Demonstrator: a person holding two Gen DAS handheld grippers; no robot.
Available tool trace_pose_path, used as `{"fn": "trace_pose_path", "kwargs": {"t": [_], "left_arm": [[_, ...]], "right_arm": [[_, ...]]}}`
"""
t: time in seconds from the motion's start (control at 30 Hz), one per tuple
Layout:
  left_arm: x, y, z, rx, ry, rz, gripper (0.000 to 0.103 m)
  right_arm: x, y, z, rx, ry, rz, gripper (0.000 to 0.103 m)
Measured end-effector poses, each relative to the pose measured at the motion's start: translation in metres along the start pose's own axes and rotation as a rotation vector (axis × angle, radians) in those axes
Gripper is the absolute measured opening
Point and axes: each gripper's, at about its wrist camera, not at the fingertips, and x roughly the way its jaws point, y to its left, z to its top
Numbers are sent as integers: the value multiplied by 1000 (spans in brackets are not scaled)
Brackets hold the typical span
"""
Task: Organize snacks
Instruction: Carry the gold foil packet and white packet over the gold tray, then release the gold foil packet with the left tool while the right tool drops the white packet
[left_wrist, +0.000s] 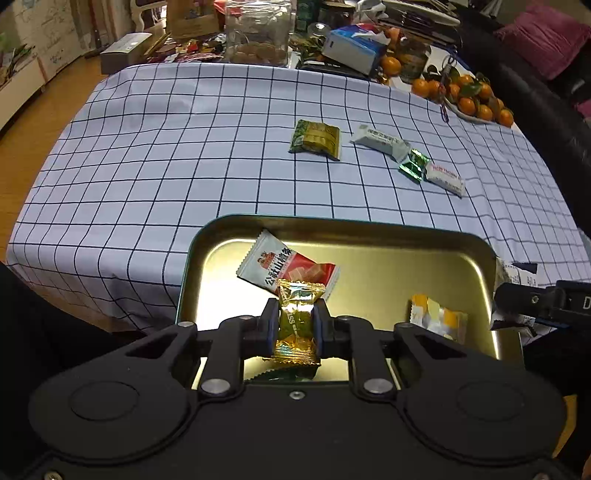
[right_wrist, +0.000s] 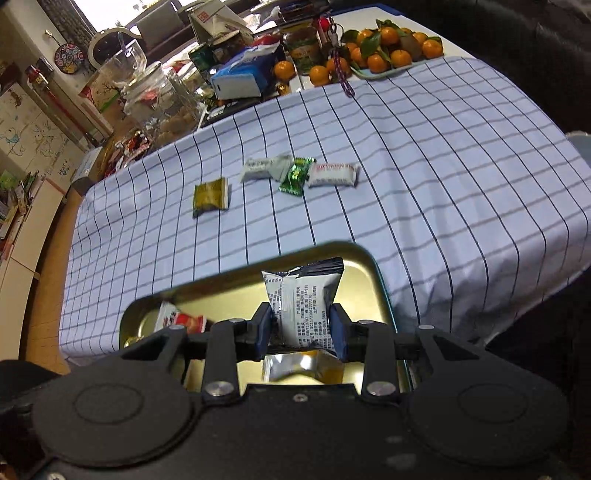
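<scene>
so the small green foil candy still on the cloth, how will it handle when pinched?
Green foil candy: likely light, small for the jaws. Its glossy wrapper looks slippery and crinkly. It lies against the grey packet and white packet, so a pinch may nudge those.

A lived-in home, likely a dining or living room. A table under a blue checked cloth (left_wrist: 184, 147) is crowded along its far edge with household clutter: a glass jar (left_wrist: 258, 33) of cookies, a blue tissue pack (left_wrist: 354, 48), cans and a plate of mandarins (left_wrist: 469, 99) with leaves on the far right. Wrapped snacks (left_wrist: 317, 140) lie on the cloth. A wooden floor (left_wrist: 22, 155) shows at the left, with a low white cabinet beyond. Children's drawings (right_wrist: 33, 136) are taped to the left wall. A purple cushion (left_wrist: 543, 37) rests on dark seating at the far right.
</scene>
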Motion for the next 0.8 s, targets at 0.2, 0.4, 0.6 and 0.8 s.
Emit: {"fn": "trace_pose_path", "kwargs": {"t": [0.2,0.4,0.6,0.8], "left_arm": [[7,-17,-4,76,23,31,25],[19,-12,-1,25,83,8,25],[31,-2,3,-49,152,-15,26],[39,4,4,-95,205,-43,26]], "right_arm": [[5,13,-6,-74,2,-25,36],[10,17,-2,-70,8,-9,36],[15,20,0,-79,17,-13,35],[22,27,-1,-107,25,-20,36]]}}
